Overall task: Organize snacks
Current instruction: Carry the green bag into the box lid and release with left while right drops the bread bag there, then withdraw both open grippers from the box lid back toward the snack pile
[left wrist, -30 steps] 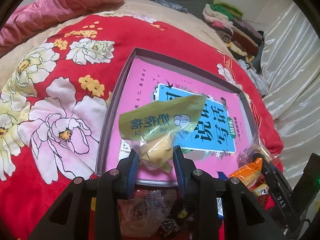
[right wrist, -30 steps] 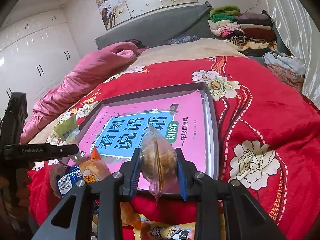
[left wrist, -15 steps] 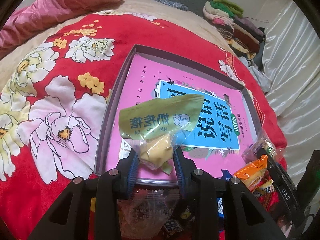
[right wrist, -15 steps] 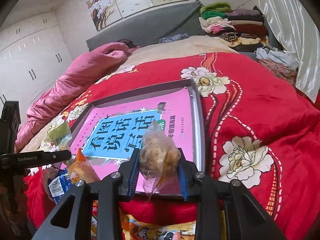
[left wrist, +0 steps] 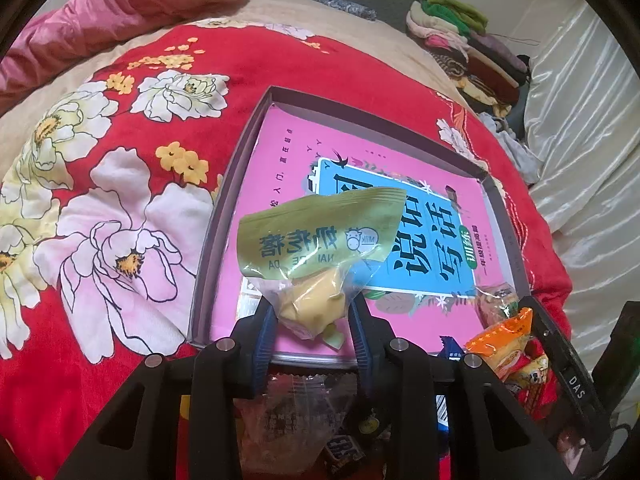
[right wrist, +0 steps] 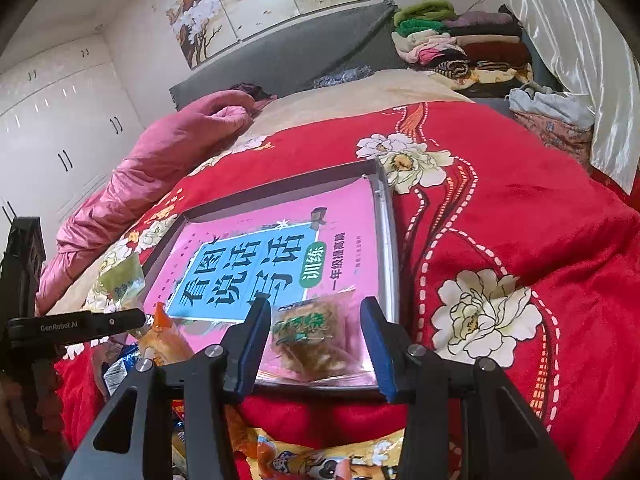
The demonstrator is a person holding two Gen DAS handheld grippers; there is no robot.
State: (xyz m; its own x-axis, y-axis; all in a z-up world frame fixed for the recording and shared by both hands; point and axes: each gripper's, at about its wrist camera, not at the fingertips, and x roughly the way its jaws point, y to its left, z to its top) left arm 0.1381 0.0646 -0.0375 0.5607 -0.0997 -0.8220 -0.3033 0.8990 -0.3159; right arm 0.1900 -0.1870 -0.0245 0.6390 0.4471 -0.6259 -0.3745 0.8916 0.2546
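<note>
A shallow grey tray lies on the red floral blanket with a pink and blue book inside it. My left gripper is shut on a green snack packet with a yellow piece inside, held over the tray's near edge. In the right wrist view my right gripper has its jaws opening, wide apart. Between them a clear packet with a brown pastry lies flat in the near right corner of the tray, and the pads do not touch it. The green packet shows at the left of that view.
Loose snacks are piled in front of the tray: an orange packet, a clear wrapper, and a yellow-orange bag. A pink quilt lies far left, and folded clothes are stacked at the back right.
The right gripper's jaws have parted and the brown pastry packet, held upright before, now lies flat in the tray. The left gripper keeps its hold on the green packet and has not moved.
</note>
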